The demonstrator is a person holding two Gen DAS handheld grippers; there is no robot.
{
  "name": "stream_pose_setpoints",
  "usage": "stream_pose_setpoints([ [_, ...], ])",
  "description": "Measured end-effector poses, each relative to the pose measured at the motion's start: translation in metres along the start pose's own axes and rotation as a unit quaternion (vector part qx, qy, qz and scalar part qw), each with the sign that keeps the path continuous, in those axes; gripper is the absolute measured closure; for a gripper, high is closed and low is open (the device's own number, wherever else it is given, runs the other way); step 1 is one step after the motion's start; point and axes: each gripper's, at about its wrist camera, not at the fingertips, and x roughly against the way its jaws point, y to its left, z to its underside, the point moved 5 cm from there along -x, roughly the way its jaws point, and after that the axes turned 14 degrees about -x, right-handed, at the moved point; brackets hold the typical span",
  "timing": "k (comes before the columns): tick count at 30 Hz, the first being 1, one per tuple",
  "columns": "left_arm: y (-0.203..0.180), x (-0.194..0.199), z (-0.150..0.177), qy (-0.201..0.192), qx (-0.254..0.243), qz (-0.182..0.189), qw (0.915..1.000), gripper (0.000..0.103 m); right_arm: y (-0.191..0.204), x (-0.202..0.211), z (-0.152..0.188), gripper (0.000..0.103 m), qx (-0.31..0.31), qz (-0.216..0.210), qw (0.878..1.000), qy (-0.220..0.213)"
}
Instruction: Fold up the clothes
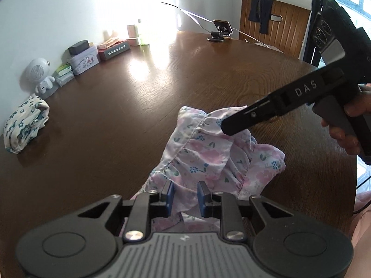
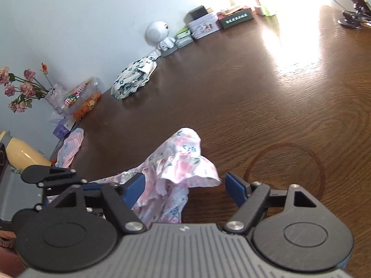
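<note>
Wooden table [image 1: 139, 106] carries it all. Near its front edge, my pink floral garment [image 1: 208, 153] is bunched and raised so I can find its hem. Left gripper [image 1: 185, 193] pinches its near fold; right gripper [image 2: 185, 185] gapes wide around a ruffle, pads not pressing.

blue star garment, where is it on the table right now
The blue star garment lies bunched at the table's far left edge by the wall in both views, just in front of the white round speaker.
</note>
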Motion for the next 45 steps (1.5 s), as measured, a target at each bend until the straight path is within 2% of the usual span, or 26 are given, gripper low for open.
stream_pose_setpoints([
  [2,0.0,-0.004,0.003,0.005,0.002,0.004,1.0,0.082,0.005,-0.006,0.001,0.026,0.007,-0.008,1.0,0.011],
  [3,0.001,-0.006,0.004,0.005,0.004,0.006,1.0,0.081,0.008,-0.01,0.002,0.032,0.011,-0.012,1.0,0.018],
  [4,0.002,-0.006,0.005,0.005,0.005,0.008,0.9999,0.081,0.009,-0.013,0.003,0.043,0.013,-0.015,0.999,0.025],
  [5,0.002,-0.007,0.006,0.005,0.006,0.009,0.9999,0.081,0.011,-0.016,0.004,0.05,0.016,-0.019,0.999,0.033],
  [7,0.003,-0.008,0.007,0.003,0.007,0.011,0.9999,0.081,0.012,-0.021,0.006,0.076,0.017,-0.022,0.998,0.048],
  [14,0.003,-0.008,0.007,0.0,0.006,0.015,0.9999,0.081,0.01,-0.024,0.006,0.077,0.004,-0.028,0.998,0.049],
  [15,0.003,-0.007,0.007,-0.001,0.007,0.015,0.9999,0.081,0.01,-0.024,0.006,0.081,0.003,-0.027,0.998,0.048],
  [16,0.003,-0.007,0.007,-0.002,0.008,0.015,0.9999,0.081,0.01,-0.025,0.006,0.089,0.007,-0.022,0.998,0.051],
  [17,0.003,-0.007,0.007,-0.002,0.008,0.015,0.9998,0.081,0.01,-0.026,0.008,0.092,0.008,-0.02,0.998,0.054],
  [20,0.005,-0.003,0.007,-0.008,0.012,0.013,0.9998,0.081,0.011,-0.027,0.009,0.096,0.017,-0.018,0.998,0.053],
  [25,0.019,0.031,0.01,-0.038,0.036,-0.007,0.9986,0.077,0.012,-0.016,0.004,0.098,0.038,-0.014,0.999,0.036],
  [29,0.033,0.053,0.029,-0.026,0.051,-0.043,0.9975,0.076,0.01,-0.001,-0.009,0.098,0.066,0.009,0.998,0.009],
  [32,0.035,0.057,0.046,-0.007,0.059,-0.05,0.997,0.076,0.013,0.01,-0.017,0.098,0.104,0.039,0.994,-0.009],
  [39,0.022,0.05,0.075,0.014,0.052,-0.032,0.998,0.076,0.069,0.025,-0.007,0.098,0.233,0.071,0.969,-0.031],
  [45,0.021,0.048,0.086,-0.006,0.058,-0.019,0.9981,0.079,0.125,0.017,0.023,0.098,0.327,0.09,0.94,-0.026],
])
